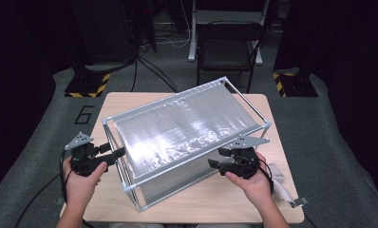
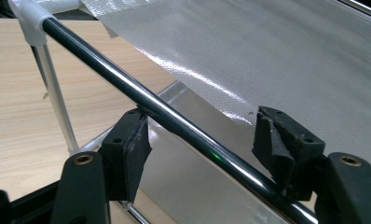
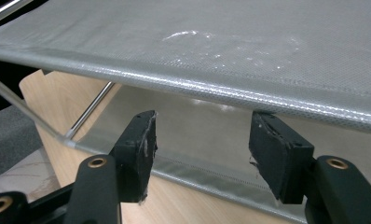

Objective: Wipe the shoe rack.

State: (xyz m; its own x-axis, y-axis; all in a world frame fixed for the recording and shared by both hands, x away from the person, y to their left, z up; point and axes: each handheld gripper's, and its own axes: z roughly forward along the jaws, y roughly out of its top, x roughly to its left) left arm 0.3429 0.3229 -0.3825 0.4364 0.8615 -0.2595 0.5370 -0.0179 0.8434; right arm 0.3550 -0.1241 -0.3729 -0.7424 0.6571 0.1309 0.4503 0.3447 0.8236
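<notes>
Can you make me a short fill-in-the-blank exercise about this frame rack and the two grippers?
1. The metal frame with its silvery cover stands on a ____ table.
2. A dark shiny ____ of the frame runs between the open jaws of the left gripper.
3. The jaws of the right gripper stand ____, just below the cover's hemmed edge.
4. Behind the table stands a black ____.

Missing words: wooden; bar; open; chair

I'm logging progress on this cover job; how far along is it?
Done: the silvery cover already drapes the metal frame's top. In hand: the left gripper stands open around the frame's dark rail, and the right gripper stands open just under the cover's hem; neither is clamped. Left: probably gripping and adjusting the cover.
</notes>
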